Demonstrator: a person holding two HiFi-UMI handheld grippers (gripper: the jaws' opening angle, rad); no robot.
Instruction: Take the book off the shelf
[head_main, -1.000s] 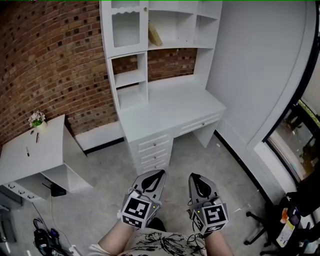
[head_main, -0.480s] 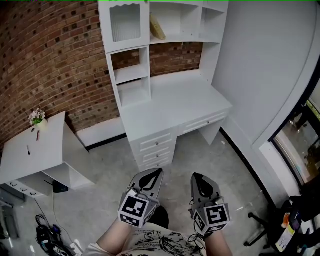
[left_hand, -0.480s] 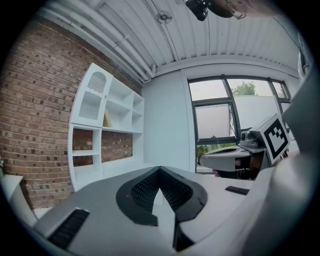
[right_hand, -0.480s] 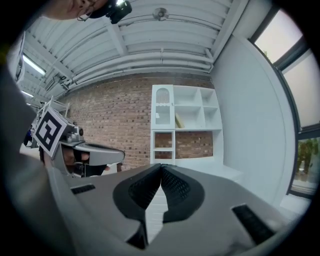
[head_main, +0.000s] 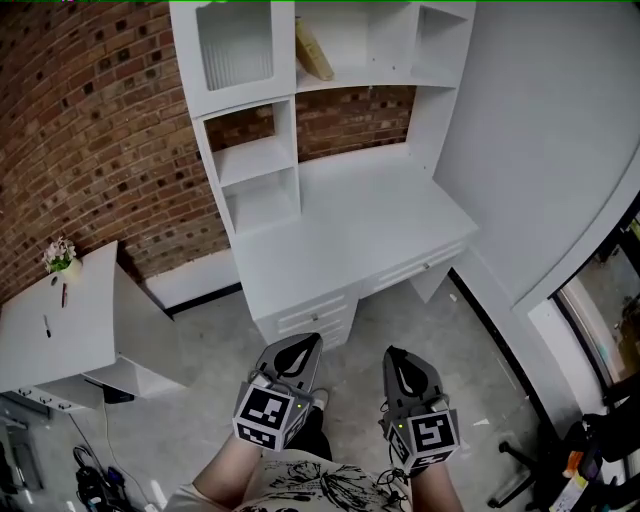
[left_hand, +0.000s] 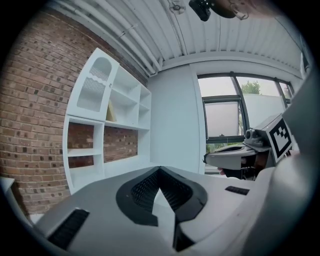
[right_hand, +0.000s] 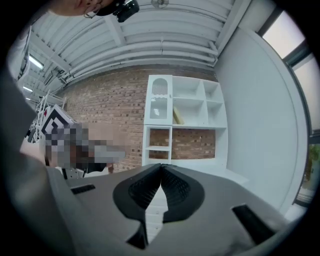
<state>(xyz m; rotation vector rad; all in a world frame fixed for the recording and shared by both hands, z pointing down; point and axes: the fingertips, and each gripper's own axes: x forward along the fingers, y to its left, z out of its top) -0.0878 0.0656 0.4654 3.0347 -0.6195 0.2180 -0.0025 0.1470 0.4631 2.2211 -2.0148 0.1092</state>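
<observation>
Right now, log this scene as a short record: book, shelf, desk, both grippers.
book: leaning tilted in an upper shelf compartment, untouched
shelf: white unit standing on the desk, against a brick wall
desk: white, drawers below
left gripper: shut, empty, short of the desk
right gripper: shut, empty, beside the left
task state: book not yet taken

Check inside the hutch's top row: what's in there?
One tan book leans tilted in the open middle compartment of the hutch. What shows of the compartment to its right holds nothing. The left one sits behind a ribbed door, so its contents are hidden.
</observation>
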